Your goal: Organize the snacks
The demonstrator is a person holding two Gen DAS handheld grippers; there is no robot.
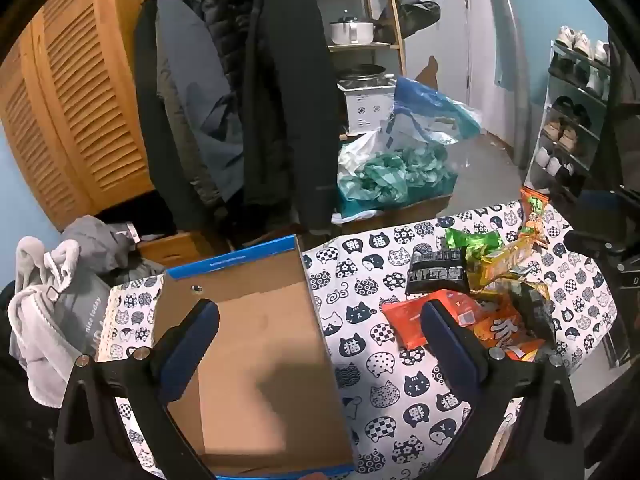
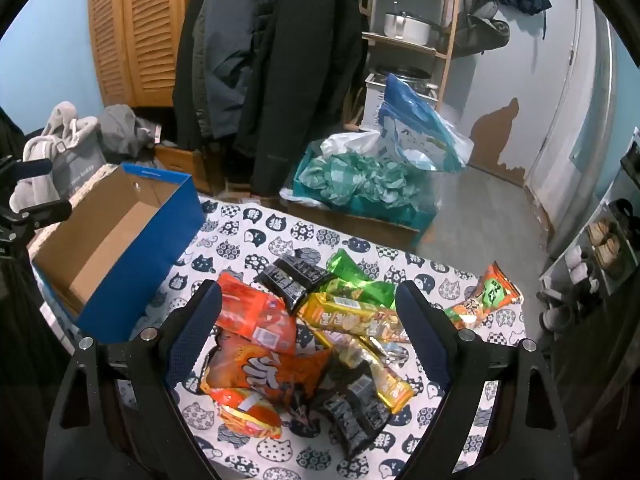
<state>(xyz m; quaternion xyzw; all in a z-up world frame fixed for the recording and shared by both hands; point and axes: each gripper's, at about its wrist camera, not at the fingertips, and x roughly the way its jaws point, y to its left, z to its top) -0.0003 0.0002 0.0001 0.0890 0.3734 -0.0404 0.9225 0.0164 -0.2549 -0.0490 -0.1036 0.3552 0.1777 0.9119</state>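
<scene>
Snacks (image 2: pixel 304 344) lie heaped on the cat-print cloth (image 2: pixel 320 452) just beside the empty blue box (image 2: pixel 120 248), so with both the right gripper (image 2: pixel 308 344) and left gripper (image 1: pixel 320 332) gaping wide and holding nothing, pick 1 top packet cleanly.

I take the cardboard box (image 2: pixel 120 248) as landmark; it stands on the tablecloth (image 2: pixel 256 236). To its right lies my pile of snack packets (image 2: pixel 304 340), one packet (image 2: pixel 486 296) farther right, apart. Behind it hang coats (image 2: pixel 256 72).
</scene>
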